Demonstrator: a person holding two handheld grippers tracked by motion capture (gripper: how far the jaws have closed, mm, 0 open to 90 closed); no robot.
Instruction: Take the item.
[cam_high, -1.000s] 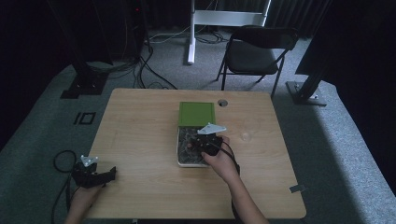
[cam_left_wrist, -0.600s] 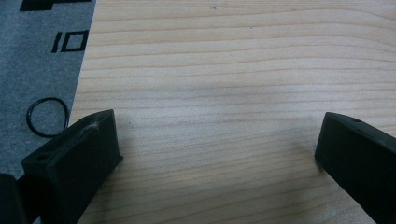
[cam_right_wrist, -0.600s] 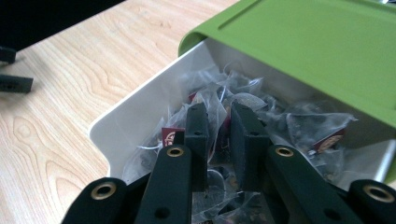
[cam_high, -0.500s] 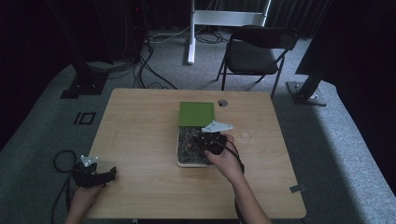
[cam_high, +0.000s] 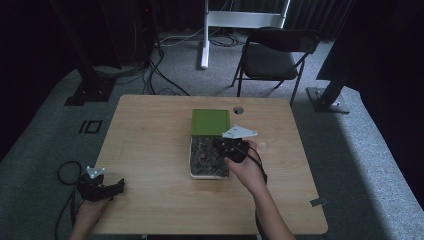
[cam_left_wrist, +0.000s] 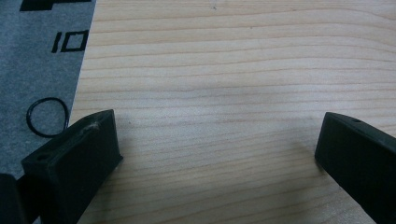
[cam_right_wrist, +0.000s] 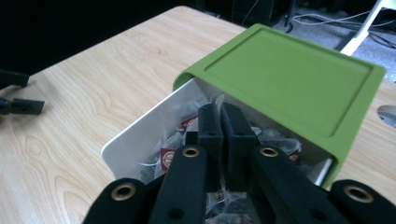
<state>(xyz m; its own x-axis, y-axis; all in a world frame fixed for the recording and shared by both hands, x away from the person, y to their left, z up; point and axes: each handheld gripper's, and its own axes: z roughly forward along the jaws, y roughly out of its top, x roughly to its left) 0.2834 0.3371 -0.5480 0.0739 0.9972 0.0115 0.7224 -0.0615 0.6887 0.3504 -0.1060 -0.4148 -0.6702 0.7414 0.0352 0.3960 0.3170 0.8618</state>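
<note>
In the high view, the right tongs (cam_high: 231, 148) had crept toward the far side of the worktop (cam_high: 150, 135) since a second before, from over the middle of the open white drawer (cam_high: 192, 165) to its far end, right at the edge of the green box (cam_high: 210, 121) that the drawer slides out of. That shift suggested the hand was either rooting for a tea sachet deeper in or beginning to lift one clear; which of the two could not be told from above. The left tongs (cam_high: 102, 187) had not moved: they rested at the near left corner of the worktop, well apart from the box.

In the left gripper view, the left tongs (cam_left_wrist: 215, 149) stood wide open over bare wood, holding and touching nothing.

In the right gripper view, the right tongs (cam_right_wrist: 223, 140) were pressed together, the two jaws almost meeting, their tips down among the sachets (cam_right_wrist: 184, 123) inside the drawer just in front of the green box (cam_right_wrist: 289, 74). Whether a sachet or its tag was pinched between them could not be made out, since the jaws hid their own tips. If something was caught, the next step would probably be a slow lift so that the neighbouring sachets and strings did not drag along.
</note>
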